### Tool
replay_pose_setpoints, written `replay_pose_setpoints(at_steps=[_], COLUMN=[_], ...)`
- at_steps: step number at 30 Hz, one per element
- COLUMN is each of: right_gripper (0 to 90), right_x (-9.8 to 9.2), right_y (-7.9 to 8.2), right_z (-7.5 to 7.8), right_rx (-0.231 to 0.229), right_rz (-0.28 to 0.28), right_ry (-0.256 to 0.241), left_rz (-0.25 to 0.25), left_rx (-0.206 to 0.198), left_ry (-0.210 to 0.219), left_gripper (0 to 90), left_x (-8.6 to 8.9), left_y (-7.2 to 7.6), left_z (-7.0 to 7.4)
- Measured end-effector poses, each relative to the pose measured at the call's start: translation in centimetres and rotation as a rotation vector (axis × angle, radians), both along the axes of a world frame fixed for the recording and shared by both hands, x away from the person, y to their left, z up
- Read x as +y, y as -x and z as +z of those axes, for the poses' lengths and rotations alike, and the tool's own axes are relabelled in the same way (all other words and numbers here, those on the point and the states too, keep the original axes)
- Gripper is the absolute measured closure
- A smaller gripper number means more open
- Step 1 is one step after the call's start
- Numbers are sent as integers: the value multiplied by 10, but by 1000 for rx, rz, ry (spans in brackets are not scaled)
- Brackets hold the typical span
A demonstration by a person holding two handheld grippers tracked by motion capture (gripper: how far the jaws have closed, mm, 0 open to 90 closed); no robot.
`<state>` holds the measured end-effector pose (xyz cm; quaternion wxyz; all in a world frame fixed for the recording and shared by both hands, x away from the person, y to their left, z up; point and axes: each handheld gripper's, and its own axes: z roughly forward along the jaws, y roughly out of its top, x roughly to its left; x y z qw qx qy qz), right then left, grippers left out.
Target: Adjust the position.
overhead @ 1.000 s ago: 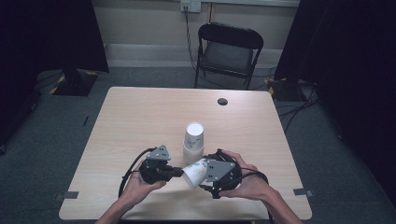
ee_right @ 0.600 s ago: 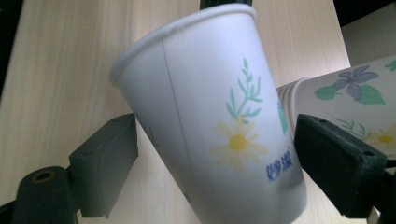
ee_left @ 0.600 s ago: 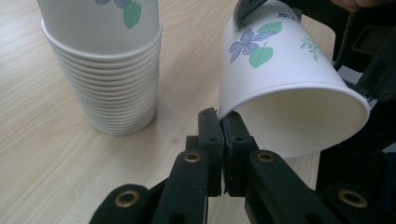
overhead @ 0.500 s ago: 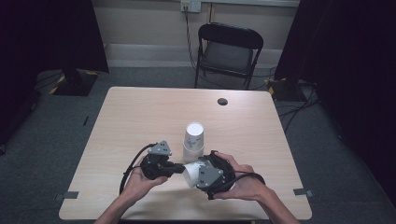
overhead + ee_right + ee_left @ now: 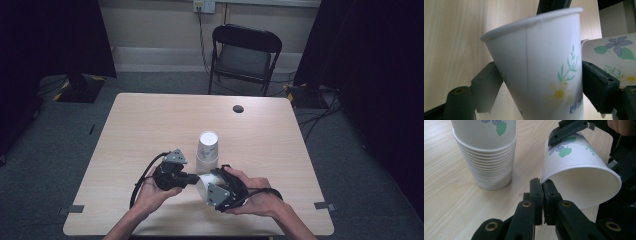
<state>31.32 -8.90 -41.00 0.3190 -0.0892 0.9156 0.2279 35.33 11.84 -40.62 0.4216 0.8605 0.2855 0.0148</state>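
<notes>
Handling note | we find the paper cup (image 5: 204, 184) at lower centre, off the desk (image 5: 130, 130) | right claw (image 5: 536, 75) clamps its wall, left claw (image 5: 541, 188) pinches its rim | we judge it light, thin, crushable: grip gently near the rim.

Blue print on paper cup (image 5: 541, 72), illegible.
</notes>
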Motion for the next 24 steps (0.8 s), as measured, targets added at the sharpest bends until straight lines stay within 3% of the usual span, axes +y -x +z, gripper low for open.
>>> replay_pose_setpoints(at_steps=[6,11,16,19,24], right_gripper=[243,277,285,284,279], right_x=[4,-1,-7,-11,-18], right_y=[2,-1,-5,-8,-16], right_z=[-1,2,5,6,7], right_rx=[-17,-7,58,124,216], right_rz=[-5,-7,-38,-68,-98], right_ry=[1,-62,-160,-253,-350], left_rz=[17,39,62,76,74], left_rx=[-6,-10,-23,-27,-50], left_ry=[5,47,82,96,135], left_gripper=[876,856,791,762,863], left_x=[0,4,5,4,6], left_y=[0,-1,-1,0,1], left_z=[2,4,6,6,12])
